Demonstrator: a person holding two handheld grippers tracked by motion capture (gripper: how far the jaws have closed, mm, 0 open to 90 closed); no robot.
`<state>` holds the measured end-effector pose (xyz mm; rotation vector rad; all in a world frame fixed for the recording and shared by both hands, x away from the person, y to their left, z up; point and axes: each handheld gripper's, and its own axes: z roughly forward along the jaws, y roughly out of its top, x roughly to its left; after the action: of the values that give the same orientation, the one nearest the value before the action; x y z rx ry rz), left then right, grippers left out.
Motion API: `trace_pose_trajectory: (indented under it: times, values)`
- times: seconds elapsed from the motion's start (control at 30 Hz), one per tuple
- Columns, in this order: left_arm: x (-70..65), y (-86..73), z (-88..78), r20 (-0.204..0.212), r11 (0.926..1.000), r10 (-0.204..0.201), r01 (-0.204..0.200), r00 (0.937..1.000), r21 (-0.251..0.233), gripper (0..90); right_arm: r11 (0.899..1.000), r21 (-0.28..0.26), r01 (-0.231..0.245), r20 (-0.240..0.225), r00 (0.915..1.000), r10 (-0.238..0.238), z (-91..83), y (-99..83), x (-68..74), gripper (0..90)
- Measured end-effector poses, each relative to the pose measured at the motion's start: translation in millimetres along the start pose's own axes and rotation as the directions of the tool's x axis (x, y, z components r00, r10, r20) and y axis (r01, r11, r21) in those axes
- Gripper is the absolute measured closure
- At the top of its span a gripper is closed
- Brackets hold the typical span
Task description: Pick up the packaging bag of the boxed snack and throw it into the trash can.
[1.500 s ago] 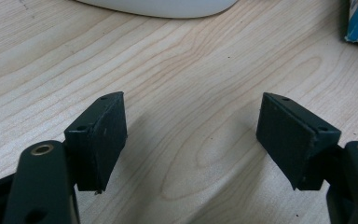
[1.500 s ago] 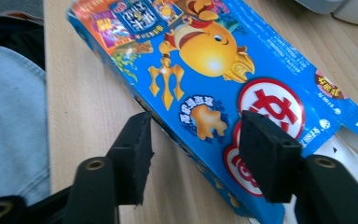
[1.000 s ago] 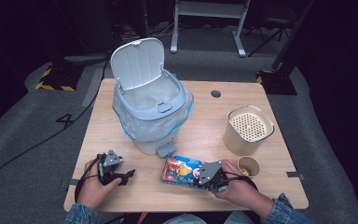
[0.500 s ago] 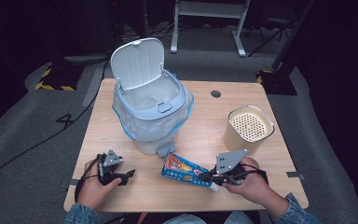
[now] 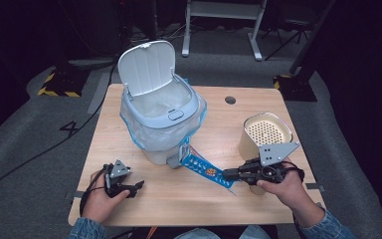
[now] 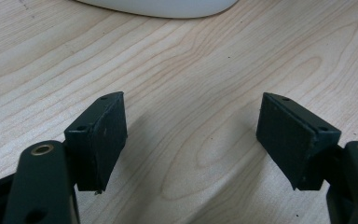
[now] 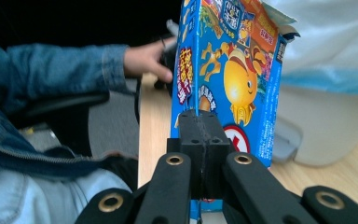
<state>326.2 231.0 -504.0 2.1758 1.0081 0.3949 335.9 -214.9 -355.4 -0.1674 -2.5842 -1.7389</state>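
A flat blue snack box (image 5: 201,167) with an orange cartoon figure hangs tilted above the table, its far end near the foot of the white bin (image 5: 159,114). My right gripper (image 5: 227,174) is shut on the box's near edge. In the right gripper view the box (image 7: 228,70) stands up from the closed jaws of the right gripper (image 7: 204,126). The bin's lid (image 5: 146,67) stands open, and a clear bag lines the rim. My left gripper (image 5: 138,185) rests low at the table's front left. In its own view the left gripper (image 6: 191,135) is open over bare wood.
A beige cylinder with a perforated top (image 5: 263,134) stands just behind my right hand. The wooden table (image 5: 229,209) has a cable hole (image 5: 230,100) at the back. The bin's base (image 6: 158,4) lies just ahead of the left gripper.
My right gripper has risen and drawn back to the right with the box, which went from lying flat on the table to hanging tilted. The left gripper has not moved.
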Motion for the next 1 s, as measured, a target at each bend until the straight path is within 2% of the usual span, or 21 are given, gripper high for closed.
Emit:
trace_pose_trajectory:
  times: [0.03, 0.07, 0.13, 0.17, 0.23, 0.27, 0.5, 0.57, 0.63, 0.83, 0.87, 0.9, 0.97, 1.0]
  values:
    - [0.0, 0.0, 0.0, 0.000, 1.0000, 0.000, 0.000, 1.0000, 0.000, 24.7, 1.000, 0.000, 0.000, 0.000, 1.0000, 0.000, 0.0, 0.0, 0.0, 90.0]
    - [0.0, 0.0, 0.0, 0.000, 1.0000, 0.000, 0.000, 1.0000, 0.000, 24.7, 0.999, -0.035, 0.000, -0.006, 1.0000, 0.000, -3.7, 2.5, -2.0, 90.0]
    - [0.0, 0.0, 0.0, 0.000, 1.0000, 0.000, 0.000, 1.0000, 0.000, 24.7, 0.999, -0.047, -0.002, -0.012, 0.9999, 0.001, -5.4, 3.6, -3.1, 90.0]
    - [0.2, 0.1, 0.1, 0.000, 1.0000, -0.001, 0.001, 1.0000, 0.000, 24.7, 0.997, -0.071, -0.006, -0.020, 0.9998, 0.004, -9.0, 6.0, -5.8, 90.0]
    - [0.2, 0.3, 0.6, 0.005, 1.0000, -0.009, 0.009, 0.9999, -0.003, 24.8, 0.997, -0.081, -0.009, -0.025, 0.9997, 0.007, -10.9, 7.2, -7.3, 90.0]
    - [1.8, 1.2, 1.3, 0.004, 1.0000, -0.006, 0.006, 1.0000, -0.004, 24.8, 0.994, -0.108, -0.006, -0.021, 0.9998, 0.004, -14.7, 10.2, -10.0, 90.0]
    - [1.8, 2.1, 2.1, 0.000, 1.0000, 0.000, 0.000, 1.0000, 0.000, 24.8, 0.988, -0.153, 0.011, -0.010, 0.9999, -0.012, -22.0, 26.2, -15.8, 90.0]
    - [1.9, 2.1, 2.1, 0.000, 1.0000, 0.000, 0.000, 1.0000, 0.000, 24.8, 0.984, -0.178, 0.024, -0.008, 0.9996, -0.026, -22.8, 38.5, -19.4, 90.0]
    - [1.8, 2.1, 2.1, 0.001, 1.0000, -0.002, 0.002, 1.0000, 0.000, 24.8, 0.982, -0.187, 0.028, -0.007, 0.9995, -0.030, -22.6, 43.0, -20.7, 90.0]
    - [2.0, 2.2, 2.0, -0.002, 1.0000, 0.002, -0.002, 1.0000, 0.000, 24.8, 0.968, -0.239, 0.072, 0.015, 0.9974, -0.071, -20.4, 77.7, -26.3, 90.0]
    - [2.0, 2.2, 2.0, -0.002, 1.0000, 0.002, -0.002, 1.0000, 0.000, 24.8, 0.968, -0.239, 0.072, 0.015, 0.9974, -0.071, -20.4, 77.7, -26.3, 90.0]
    - [2.0, 2.2, 2.0, -0.002, 1.0000, 0.002, -0.002, 1.0000, 0.000, 24.7, 0.963, -0.255, 0.087, 0.030, 0.9961, -0.082, -18.1, 89.7, -29.2, 90.0]
    - [2.0, 2.2, 2.1, -0.002, 1.0000, 0.003, -0.003, 1.0000, 0.000, 24.7, 0.962, -0.258, 0.094, 0.036, 0.9955, -0.088, -17.1, 93.7, -30.2, 90.0]
    - [1.9, 2.3, 2.4, -0.001, 1.0000, 0.003, -0.003, 1.0000, -0.001, 24.7, 0.956, -0.275, 0.102, 0.049, 0.9945, -0.092, -13.7, 103.6, -33.3, 90.0]
